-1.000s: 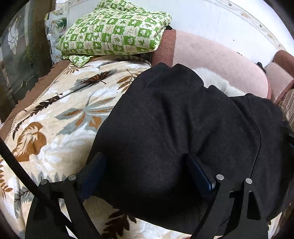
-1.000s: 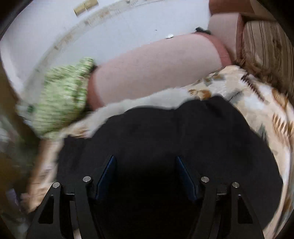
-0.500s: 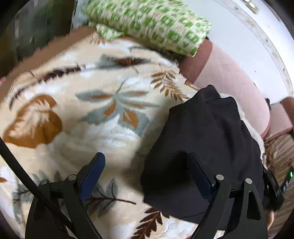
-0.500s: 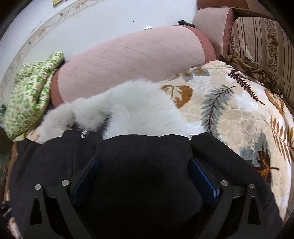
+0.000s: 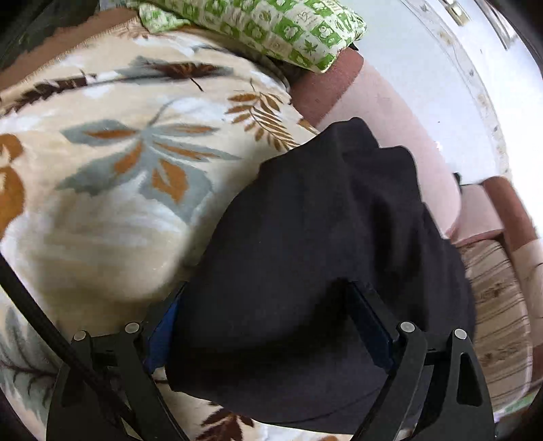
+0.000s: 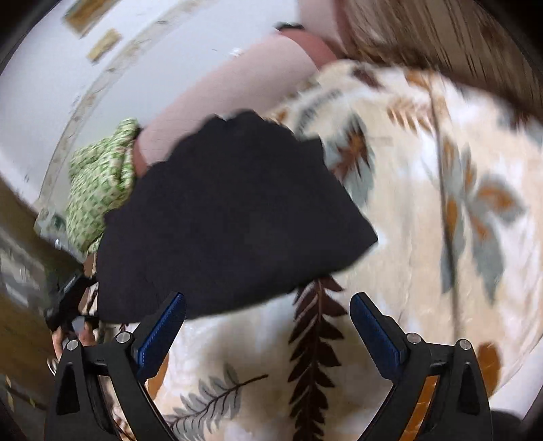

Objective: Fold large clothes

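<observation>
Left claw (image 5: 268, 325) spread wide around black garment (image 5: 322, 244); right claw (image 6: 268, 325) agape above blanket (image 6: 441, 237).

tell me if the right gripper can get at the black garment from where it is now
Probably yes: the right gripper is open, and the black garment's lower edge lies just ahead of its fingers on the leaf-print blanket, nothing between.

Black garment (image 5: 315, 237), cream leaf-print blanket (image 5: 112, 190), green-checked pillow (image 5: 271, 27), pink sofa back (image 5: 400, 115).
</observation>
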`<action>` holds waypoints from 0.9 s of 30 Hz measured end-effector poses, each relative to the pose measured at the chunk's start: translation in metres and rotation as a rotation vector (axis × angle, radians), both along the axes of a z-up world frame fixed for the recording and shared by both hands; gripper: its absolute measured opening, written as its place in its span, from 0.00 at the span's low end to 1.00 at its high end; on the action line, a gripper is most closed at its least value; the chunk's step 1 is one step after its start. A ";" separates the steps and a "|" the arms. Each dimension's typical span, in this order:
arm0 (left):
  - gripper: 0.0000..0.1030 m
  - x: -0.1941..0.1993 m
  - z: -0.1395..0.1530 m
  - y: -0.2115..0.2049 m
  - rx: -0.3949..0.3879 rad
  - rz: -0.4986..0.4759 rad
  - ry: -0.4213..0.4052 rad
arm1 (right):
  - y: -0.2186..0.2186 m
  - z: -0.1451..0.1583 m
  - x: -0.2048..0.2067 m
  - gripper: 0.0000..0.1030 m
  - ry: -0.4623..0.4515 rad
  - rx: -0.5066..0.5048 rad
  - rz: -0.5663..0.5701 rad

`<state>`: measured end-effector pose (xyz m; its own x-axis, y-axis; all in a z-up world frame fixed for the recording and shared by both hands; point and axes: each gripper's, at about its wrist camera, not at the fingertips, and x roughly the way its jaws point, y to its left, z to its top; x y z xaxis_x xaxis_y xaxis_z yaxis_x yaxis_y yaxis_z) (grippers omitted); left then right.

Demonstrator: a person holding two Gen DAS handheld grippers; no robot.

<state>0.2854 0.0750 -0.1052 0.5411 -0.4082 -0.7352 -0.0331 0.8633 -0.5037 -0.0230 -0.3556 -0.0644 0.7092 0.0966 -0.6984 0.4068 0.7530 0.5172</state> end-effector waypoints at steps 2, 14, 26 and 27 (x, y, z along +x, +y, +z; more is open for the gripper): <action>0.88 -0.001 0.001 -0.002 0.008 -0.007 -0.003 | -0.007 -0.011 0.013 0.96 -0.013 0.048 -0.030; 0.86 -0.037 0.023 -0.044 0.133 -0.107 -0.029 | -0.065 0.001 0.079 0.37 -0.018 0.225 -0.082; 0.86 -0.079 0.068 -0.032 0.310 -0.005 -0.178 | -0.067 0.020 0.017 0.63 -0.018 -0.006 -0.125; 0.86 -0.079 0.069 -0.031 0.346 0.015 -0.188 | -0.065 0.031 0.010 0.65 -0.042 -0.061 -0.137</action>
